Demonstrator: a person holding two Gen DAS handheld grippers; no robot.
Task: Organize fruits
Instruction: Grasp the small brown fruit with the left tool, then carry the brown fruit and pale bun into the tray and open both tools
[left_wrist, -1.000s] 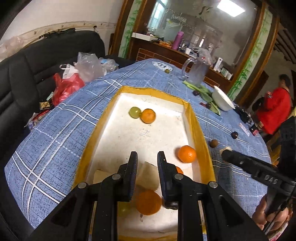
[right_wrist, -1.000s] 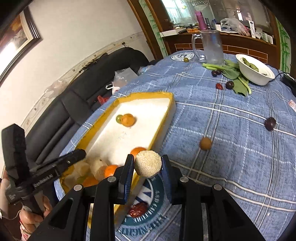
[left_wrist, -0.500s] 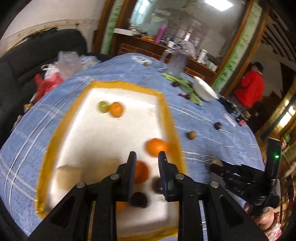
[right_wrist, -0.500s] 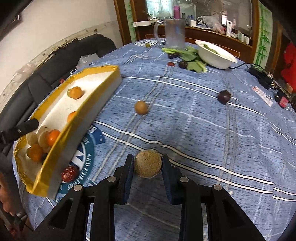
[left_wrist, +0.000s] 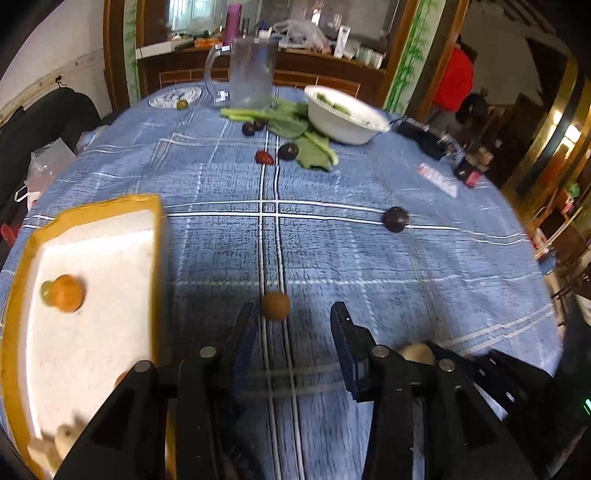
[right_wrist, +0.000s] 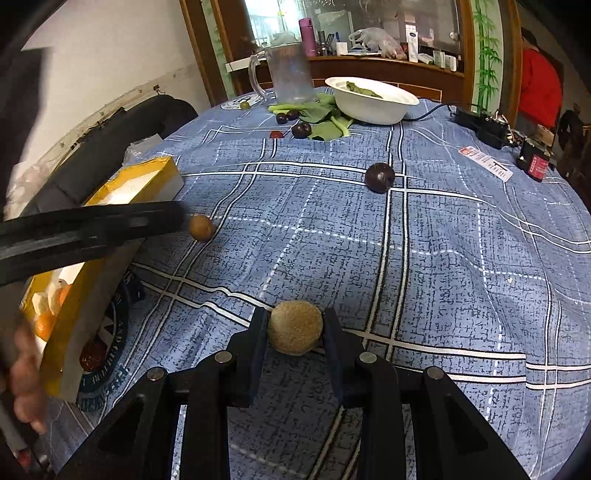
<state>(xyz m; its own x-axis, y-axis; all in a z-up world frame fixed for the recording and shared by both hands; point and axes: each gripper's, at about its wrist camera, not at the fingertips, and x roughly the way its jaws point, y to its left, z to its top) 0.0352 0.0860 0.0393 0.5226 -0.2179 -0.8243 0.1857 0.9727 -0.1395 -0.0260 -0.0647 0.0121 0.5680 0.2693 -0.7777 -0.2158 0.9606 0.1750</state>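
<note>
Below, the right gripper (right_wrist: 295, 328) is clamped on a round, rough-skinned tan fruit (right_wrist: 294, 327), held just above the blue checked tablecloth (right_wrist: 443, 258). The left gripper (left_wrist: 291, 321) hangs over the cloth with its jaws opening; nothing lies between them, though a small brown fruit (left_wrist: 275, 305) sits on the cloth just beyond the left fingertip. Judged by look, both fruits are light, firm and apt to roll, so each is best taken across its widest girth with modest squeeze. A dark plum (right_wrist: 379, 177) lies further off, to the right. At left, the yellow-rimmed foam tray (left_wrist: 157, 258) holds an orange (left_wrist: 66, 293) touching a green fruit (left_wrist: 46, 291), with pale pieces at its near corner. At the far side, the white bowl (right_wrist: 373, 107) holds green leaves, and a clear jug (right_wrist: 290, 72) beside it appears empty.
</note>
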